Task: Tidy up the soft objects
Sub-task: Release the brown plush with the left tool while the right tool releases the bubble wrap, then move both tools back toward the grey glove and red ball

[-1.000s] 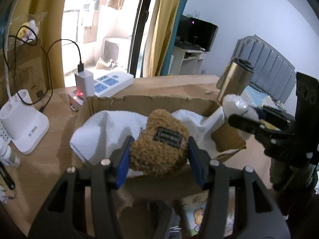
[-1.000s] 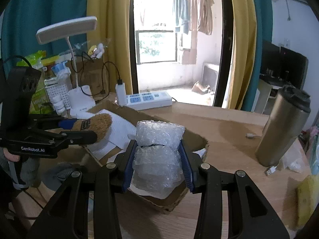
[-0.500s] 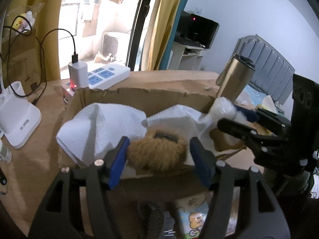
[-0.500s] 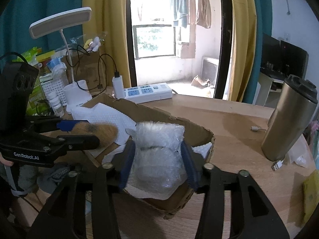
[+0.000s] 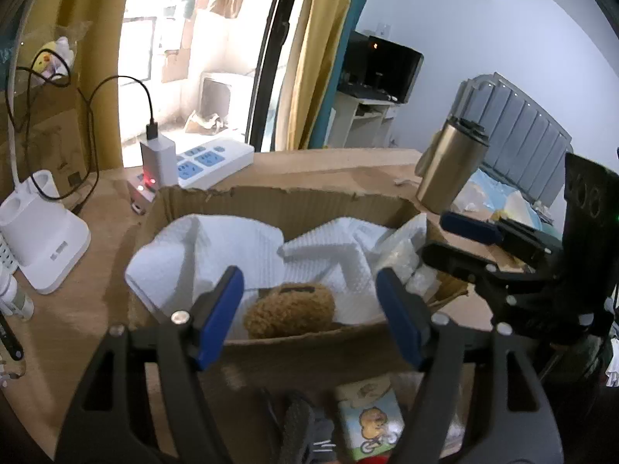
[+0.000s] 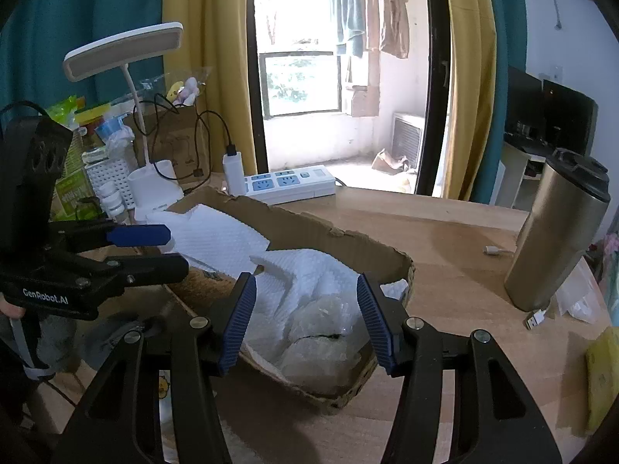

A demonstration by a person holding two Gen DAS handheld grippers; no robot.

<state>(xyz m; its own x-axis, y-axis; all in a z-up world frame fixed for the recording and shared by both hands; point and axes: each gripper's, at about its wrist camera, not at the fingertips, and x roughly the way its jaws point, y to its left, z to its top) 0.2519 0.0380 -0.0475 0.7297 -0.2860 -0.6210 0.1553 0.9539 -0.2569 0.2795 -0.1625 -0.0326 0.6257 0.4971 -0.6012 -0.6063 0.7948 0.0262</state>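
A shallow cardboard box (image 5: 278, 205) with torn edges sits on the wooden bench (image 6: 445, 239), lined with crumpled white padded sheets (image 5: 216, 247). The left tool (image 5: 309, 309) hangs over the near wall of the box with its blue pads spread wide; its jaws have just been opening, and the brown fuzzy plush (image 5: 290, 309) lies loose in the box between them, touching neither pad, against the near wall on the white sheet. The right tool (image 6: 305, 317) stands over the right end of the box, its jaws likewise just opened to a middling gap, and the clear bubble wrap bundle (image 6: 321, 332) rests in the box below and between the pads, free of both. Beyond the far wall of the box lies a white power strip (image 5: 209, 162) with a charger plugged in. To the right of the box stands a steel tumbler (image 6: 557, 232), well apart. Left of the box is the white base of a desk lamp (image 5: 42, 239).
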